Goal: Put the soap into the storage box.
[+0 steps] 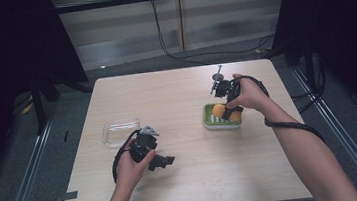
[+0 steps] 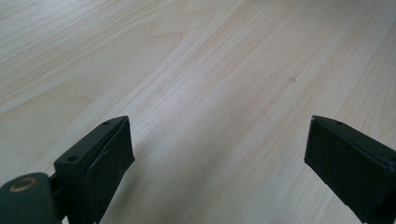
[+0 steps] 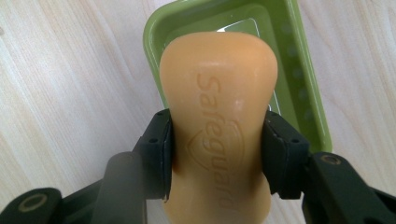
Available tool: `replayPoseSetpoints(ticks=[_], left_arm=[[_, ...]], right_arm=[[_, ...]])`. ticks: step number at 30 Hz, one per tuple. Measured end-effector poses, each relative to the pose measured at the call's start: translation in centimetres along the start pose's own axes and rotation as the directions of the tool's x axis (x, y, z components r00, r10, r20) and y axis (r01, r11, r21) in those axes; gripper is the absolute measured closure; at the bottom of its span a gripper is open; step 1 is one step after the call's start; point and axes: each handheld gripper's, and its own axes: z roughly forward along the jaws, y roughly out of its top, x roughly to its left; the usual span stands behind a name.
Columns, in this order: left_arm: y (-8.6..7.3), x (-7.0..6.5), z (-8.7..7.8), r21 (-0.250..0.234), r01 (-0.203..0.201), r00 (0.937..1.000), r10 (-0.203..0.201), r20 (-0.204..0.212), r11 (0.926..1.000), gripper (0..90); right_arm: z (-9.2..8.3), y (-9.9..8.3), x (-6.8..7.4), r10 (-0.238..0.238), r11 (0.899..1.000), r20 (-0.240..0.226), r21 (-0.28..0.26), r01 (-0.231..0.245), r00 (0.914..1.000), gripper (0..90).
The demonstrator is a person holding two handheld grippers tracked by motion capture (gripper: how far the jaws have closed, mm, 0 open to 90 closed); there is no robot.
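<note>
Soap bar [image 3: 218,135], pinched at its narrow waist by the clamped right gripper [image 3: 217,154] over the green soap dish [image 3: 306,93], could slip or twist out if tilted, since it's slick; left gripper [image 2: 219,154] idle, jaws apart.

Table [image 1: 194,169] was pale wood-grain, rectangular, corners rounded. Green soap dish [image 1: 209,119] lay flat on table, right of centre. Clear shallow container [image 1: 119,130] lay on table well left of dish, about level with it. Rest of tabletop near dish showed bare wood.
</note>
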Motion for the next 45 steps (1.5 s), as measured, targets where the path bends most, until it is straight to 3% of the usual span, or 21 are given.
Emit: replayPoseSetpoints(ticks=[6, 12, 29, 45], left_arm=[[-0.1, 0.0, 0.1, -0.007, 0.016, 0.9998, -0.016, -0.009, 0.9999, 7.7], [0.0, 0.1, 0.1, 0.003, 0.002, 1.0, -0.002, -0.003, 1.0, 7.7], [-0.1, 0.2, 0.0, -0.006, 0.014, 0.9999, -0.014, -0.002, 0.9999, 7.7], [0.0, 0.3, 0.1, -0.007, 0.011, 0.9999, -0.011, 0.002, 0.9999, 7.7]], right_arm=[[0.2, 0.0, -0.1, -0.006, 1.0, 0.009, 0.001, 0.006, 0.9999, 50.8], [0.2, 0.0, -0.3, 0.0, 1.0, 0.014, 0.006, 0.0, 0.9999, 50.8], [0.8, 0.4, -0.6, -0.042, 0.999, 0.017, 0.011, 0.042, 0.999, 50.8], [1.2, 0.8, -0.9, -0.046, 0.999, 0.024, 0.01, 0.045, 0.9987, 50.8]])
